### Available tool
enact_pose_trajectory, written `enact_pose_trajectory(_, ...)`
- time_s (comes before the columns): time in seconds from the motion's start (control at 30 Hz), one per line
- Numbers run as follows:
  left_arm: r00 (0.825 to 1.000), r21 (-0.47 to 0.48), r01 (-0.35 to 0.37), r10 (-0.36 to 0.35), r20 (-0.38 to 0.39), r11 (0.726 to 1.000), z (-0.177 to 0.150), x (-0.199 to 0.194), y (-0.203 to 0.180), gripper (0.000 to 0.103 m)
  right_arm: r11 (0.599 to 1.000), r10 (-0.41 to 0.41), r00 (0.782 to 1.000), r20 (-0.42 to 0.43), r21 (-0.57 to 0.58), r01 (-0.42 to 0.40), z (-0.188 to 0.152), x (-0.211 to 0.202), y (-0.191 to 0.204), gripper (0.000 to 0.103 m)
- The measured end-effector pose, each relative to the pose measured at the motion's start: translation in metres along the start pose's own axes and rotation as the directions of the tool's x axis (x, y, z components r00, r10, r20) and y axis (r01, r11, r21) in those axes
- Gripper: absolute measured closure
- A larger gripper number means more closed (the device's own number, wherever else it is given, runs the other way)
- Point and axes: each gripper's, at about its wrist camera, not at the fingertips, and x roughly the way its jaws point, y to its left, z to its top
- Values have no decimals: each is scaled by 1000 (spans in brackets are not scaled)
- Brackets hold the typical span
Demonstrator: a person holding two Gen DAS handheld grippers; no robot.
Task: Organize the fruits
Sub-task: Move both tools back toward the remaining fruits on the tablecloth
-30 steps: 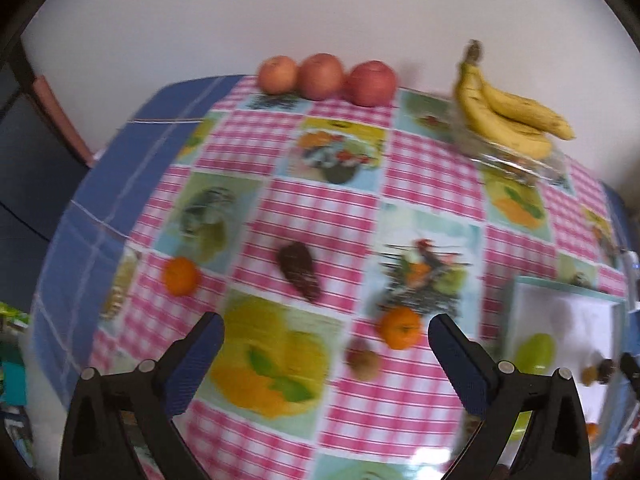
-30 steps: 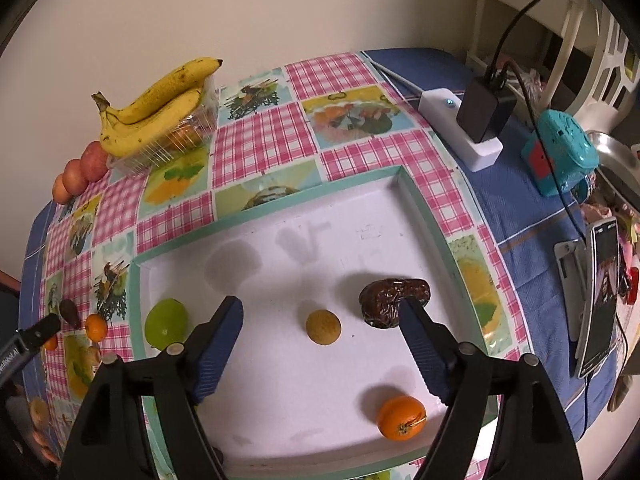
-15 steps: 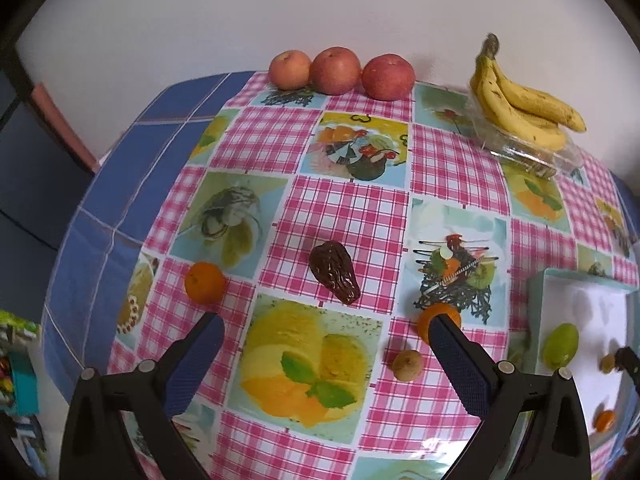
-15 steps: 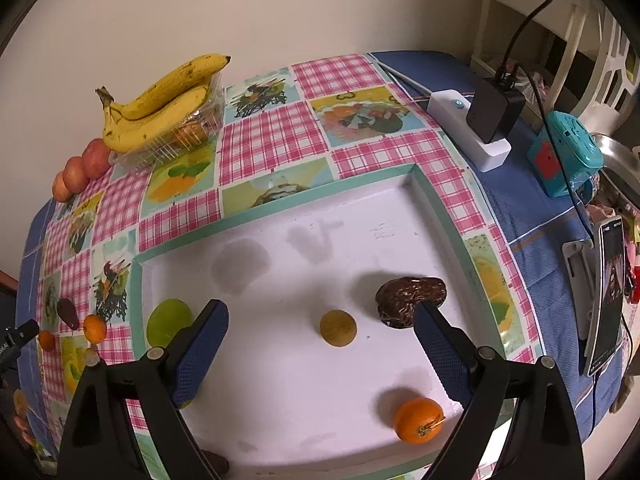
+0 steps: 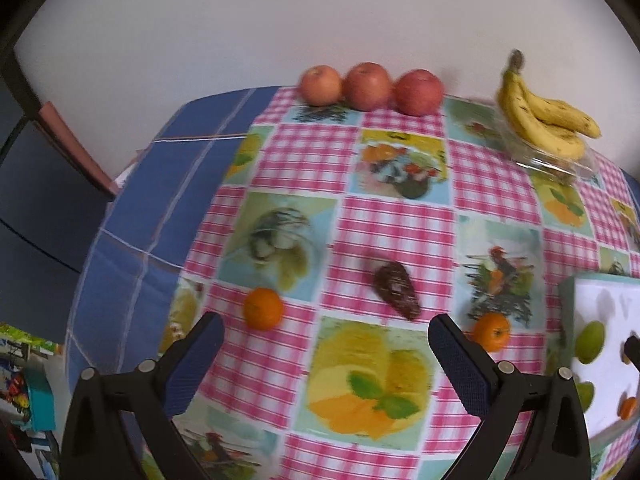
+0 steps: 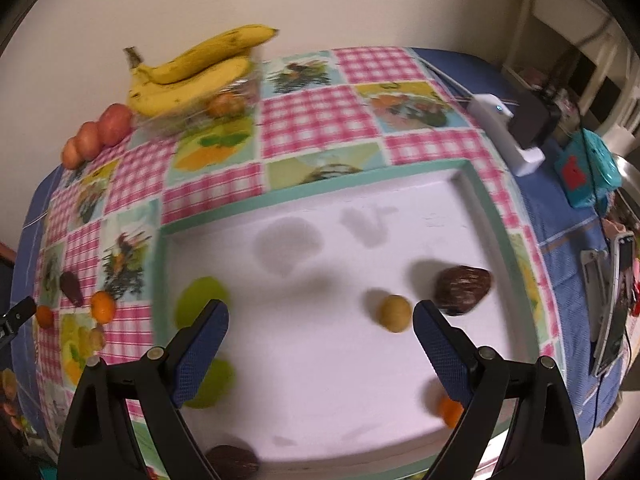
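Observation:
My left gripper (image 5: 324, 344) hangs open and empty over the checked tablecloth. Just beyond its fingers lie an orange (image 5: 263, 308), a dark brown fruit (image 5: 396, 289) and a second orange (image 5: 491, 331). My right gripper (image 6: 320, 328) is open above the white tray (image 6: 320, 194), with nothing between its fingers. In the tray lie a small yellow fruit (image 6: 395, 313), a brown fruit (image 6: 462, 290), an orange (image 6: 450, 410) partly behind the right finger, and two green fruits (image 6: 200, 300). The tray's corner (image 5: 566, 292) shows at the right of the left wrist view.
Three apples (image 5: 368, 86) and a bunch of bananas (image 5: 548, 120) on a clear box sit along the wall. Right of the tray are a white power strip (image 6: 508, 136), a teal device (image 6: 588, 172) and a phone (image 6: 616, 308). The table edge drops off left (image 5: 132, 240).
The right jaws have widened and drawn away from the brown fruit, which stays in the tray. The left gripper has swung left, so the loose fruits now sit further right in its view.

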Motion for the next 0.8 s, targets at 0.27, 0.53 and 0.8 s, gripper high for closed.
enact_pose_trajectory(0.27,998,-89,-49,51,27,995,5,-4,56,0,996,39,999,14,-86,-38,0,-2,49,9)
enact_pose_trajectory(0.53,999,-202,-31,38,29,979,3,0,99,0,977,143,989,49,-167,-133,1,-7,99,9)
enact_pose_trajectory(0.8,1000,-236,2,-4,-9,972,0,20,111,0,956,209,977,30,-214,-198,-5,1,140,9)
